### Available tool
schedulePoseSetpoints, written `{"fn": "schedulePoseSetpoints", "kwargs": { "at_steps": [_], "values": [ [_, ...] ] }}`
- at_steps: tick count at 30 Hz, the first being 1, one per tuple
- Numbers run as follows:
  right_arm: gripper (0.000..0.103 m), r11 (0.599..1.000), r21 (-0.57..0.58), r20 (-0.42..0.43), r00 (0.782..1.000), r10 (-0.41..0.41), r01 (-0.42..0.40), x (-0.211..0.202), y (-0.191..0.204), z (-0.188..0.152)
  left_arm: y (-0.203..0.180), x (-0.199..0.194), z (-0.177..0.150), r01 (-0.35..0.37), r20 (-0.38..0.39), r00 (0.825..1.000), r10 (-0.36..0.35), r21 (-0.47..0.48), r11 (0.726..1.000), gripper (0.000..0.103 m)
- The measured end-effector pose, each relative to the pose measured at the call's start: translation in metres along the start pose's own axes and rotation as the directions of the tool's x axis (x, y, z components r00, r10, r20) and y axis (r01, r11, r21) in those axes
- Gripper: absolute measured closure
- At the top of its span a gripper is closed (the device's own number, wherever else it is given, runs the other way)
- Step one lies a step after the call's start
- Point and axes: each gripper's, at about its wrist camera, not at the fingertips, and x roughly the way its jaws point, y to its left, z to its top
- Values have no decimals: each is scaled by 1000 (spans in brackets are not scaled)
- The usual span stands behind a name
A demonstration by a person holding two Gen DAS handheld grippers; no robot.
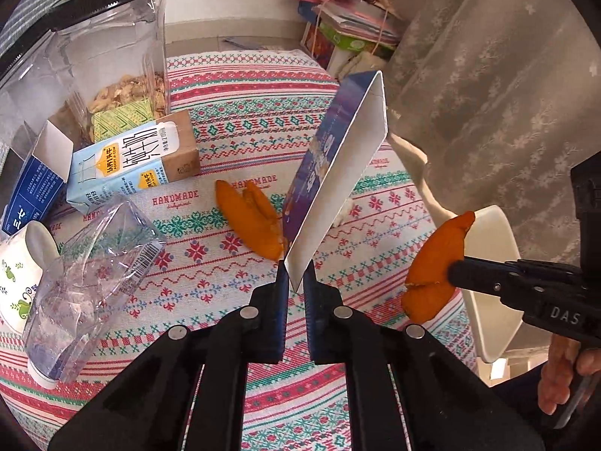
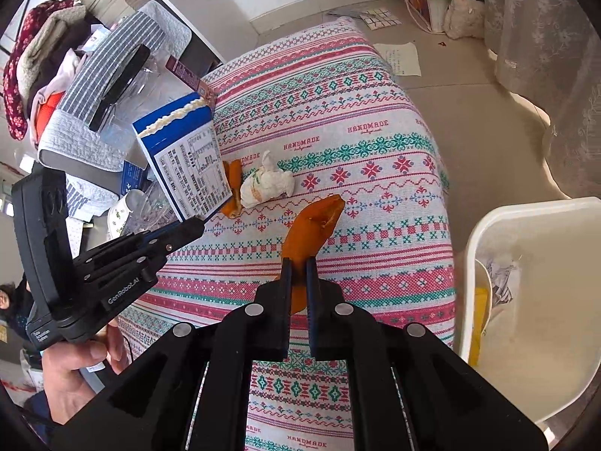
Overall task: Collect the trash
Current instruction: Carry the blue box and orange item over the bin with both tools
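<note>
My left gripper (image 1: 296, 282) is shut on the lower corner of a flattened blue-and-white carton (image 1: 338, 173) and holds it upright above the patterned tablecloth; the carton also shows in the right wrist view (image 2: 188, 158). My right gripper (image 2: 298, 267) is shut on an orange peel (image 2: 311, 229) and holds it above the cloth; that peel also shows in the left wrist view (image 1: 432, 270). A second orange peel (image 1: 249, 218) lies on the cloth behind the carton. A crumpled tissue (image 2: 268, 184) lies beside it. A white bin (image 2: 533, 300) stands to the right of the table, with paper inside.
At the table's left lie a milk carton (image 1: 131, 165), a crushed clear plastic bottle (image 1: 86, 285), a blue box (image 1: 33, 188), a paper cup (image 1: 18, 274) and a clear jar of nuts (image 1: 94, 56). A lace curtain (image 1: 507, 94) hangs at the right. Boxes and papers are stacked on the floor beyond the table.
</note>
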Motion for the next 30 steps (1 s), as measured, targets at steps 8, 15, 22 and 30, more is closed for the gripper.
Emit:
{"fn": "schedulePoseSetpoints", "kwargs": {
  "at_steps": [8, 15, 22, 30],
  "values": [
    [97, 999, 7, 45, 998, -39, 39, -27, -23, -9, -44, 0, -9, 106, -26, 994, -105, 37, 994, 96],
    [97, 982, 38, 127, 973, -190, 187, -74, -59, -32, -100, 10, -12, 209, -77, 976, -203, 88, 974, 96],
    [97, 928, 66, 178, 911, -372, 366, -106, -93, -59, -173, 38, -29, 320, -187, 940, -287, 181, 930, 96],
    [97, 911, 89, 146, 900, -412, 403, -107, -119, -69, -213, 66, -38, 358, -264, 916, -301, 206, 911, 96]
  ]
}}
